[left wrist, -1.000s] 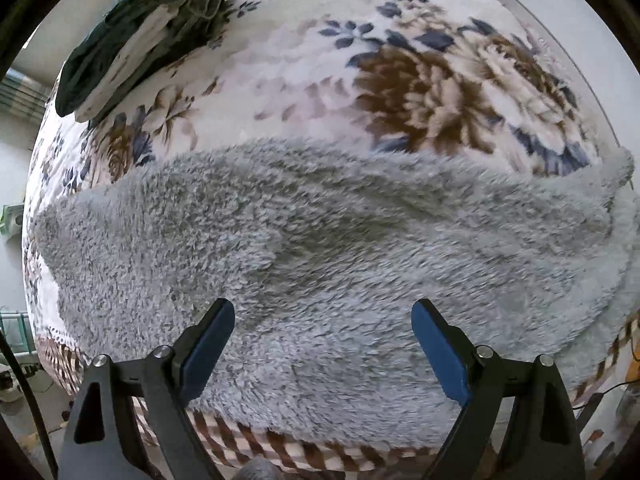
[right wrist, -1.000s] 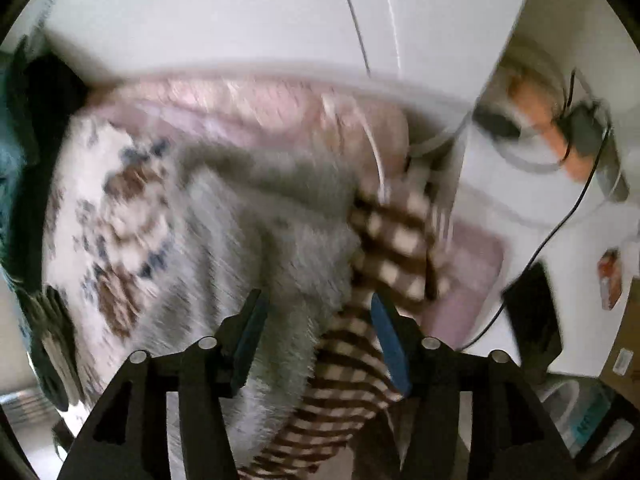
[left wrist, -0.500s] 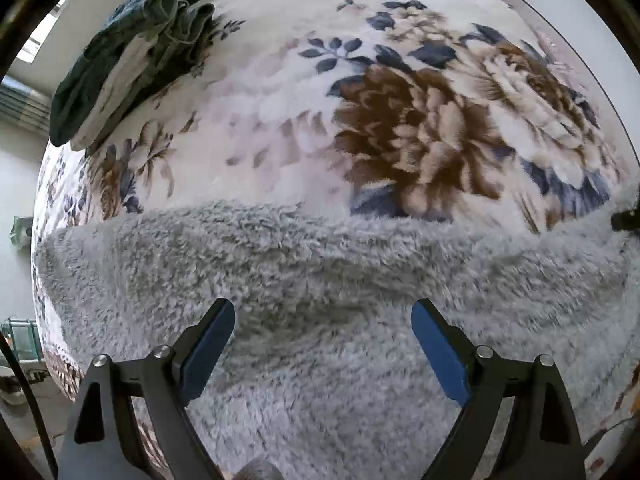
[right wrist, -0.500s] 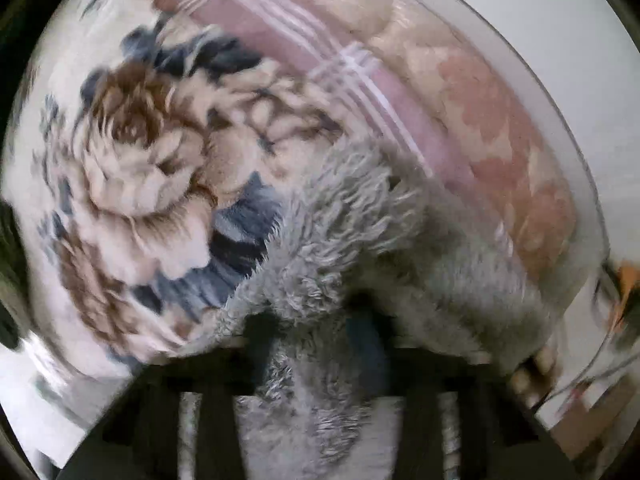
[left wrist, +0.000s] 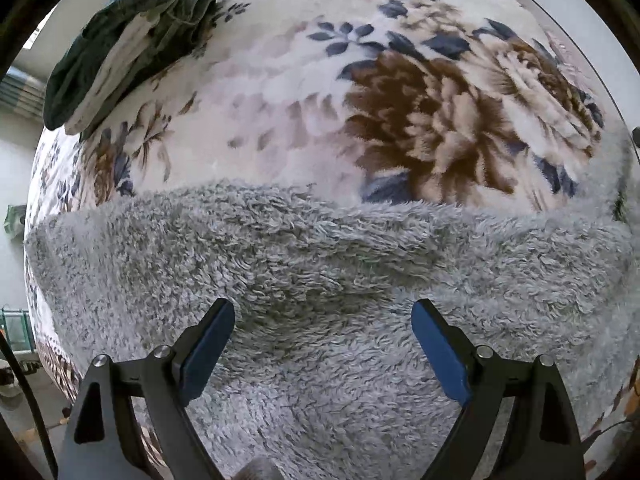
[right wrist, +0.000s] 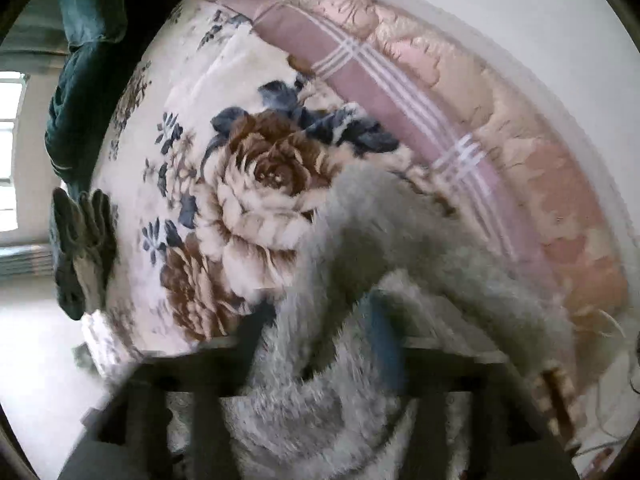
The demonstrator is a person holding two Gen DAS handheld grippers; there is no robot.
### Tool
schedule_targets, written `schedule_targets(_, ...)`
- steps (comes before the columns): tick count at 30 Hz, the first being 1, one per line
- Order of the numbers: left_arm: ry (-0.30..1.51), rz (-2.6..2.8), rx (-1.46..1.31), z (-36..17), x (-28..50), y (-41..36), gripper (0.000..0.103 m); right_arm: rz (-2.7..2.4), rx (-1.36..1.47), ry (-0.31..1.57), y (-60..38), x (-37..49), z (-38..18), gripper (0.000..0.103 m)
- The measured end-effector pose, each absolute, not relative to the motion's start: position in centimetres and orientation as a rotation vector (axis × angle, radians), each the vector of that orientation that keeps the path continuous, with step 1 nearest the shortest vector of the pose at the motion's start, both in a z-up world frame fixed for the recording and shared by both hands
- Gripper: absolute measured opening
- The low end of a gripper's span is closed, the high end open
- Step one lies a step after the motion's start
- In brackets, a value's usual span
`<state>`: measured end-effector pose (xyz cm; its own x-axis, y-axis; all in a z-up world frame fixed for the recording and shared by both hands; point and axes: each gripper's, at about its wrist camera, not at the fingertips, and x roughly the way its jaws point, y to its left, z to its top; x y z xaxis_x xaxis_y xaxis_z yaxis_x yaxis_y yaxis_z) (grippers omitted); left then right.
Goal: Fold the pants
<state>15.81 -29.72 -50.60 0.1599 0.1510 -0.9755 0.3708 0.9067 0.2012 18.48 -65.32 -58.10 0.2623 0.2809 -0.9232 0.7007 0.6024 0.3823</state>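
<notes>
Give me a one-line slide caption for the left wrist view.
Open left gripper poised above fluffy grey pants spread across a floral blanket.

Floral blanket bears grey pants, green clothes.

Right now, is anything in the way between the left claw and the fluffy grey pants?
Nothing visible. The left claw hangs open right above the grey pants, with only air between. The green clothes lie far off.

A home bedroom: a bed covered by a plush floral blanket, a pink plaid quilt along its edge at two o'clock, folded dark green clothes at eleven o'clock, and a window at nine o'clock.
</notes>
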Motion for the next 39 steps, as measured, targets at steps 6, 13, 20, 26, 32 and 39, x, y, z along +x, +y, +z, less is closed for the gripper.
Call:
schedule_targets(6,1.406,-0.151,0.459,-50.3,15.7,-29.6,0.09,-0.309,0.741,1.538,-59.8,19.0,-59.9,0.072)
schedule_targets(13,1.414,-0.126,0.445,-50.3,15.4,-28.4,0.09,-0.604,0.6,1.468,-62.9,15.9,-56.3,0.072)
schedule_targets(20,1.424,-0.119,0.415,-50.2,15.2,-28.3,0.091,-0.6,0.733,1.496,-64.8,14.8,-59.9,0.015)
schedule_targets(26,1.38,-0.107,0.372,-48.6,15.1,-27.6,0.091,-0.716,0.677,1.122,-66.7,11.7,-48.8,0.014)
schedule_targets(32,1.378,-0.071,0.324,-48.0,15.5,-26.6,0.09,-0.634,0.829,1.34,-68.0,13.3,-56.7,0.05)
schedule_targets(39,1.315,-0.044,0.255,-44.2,15.4,-21.6,0.09,-0.509,0.749,1.286,-59.8,13.1,-53.2,0.071)
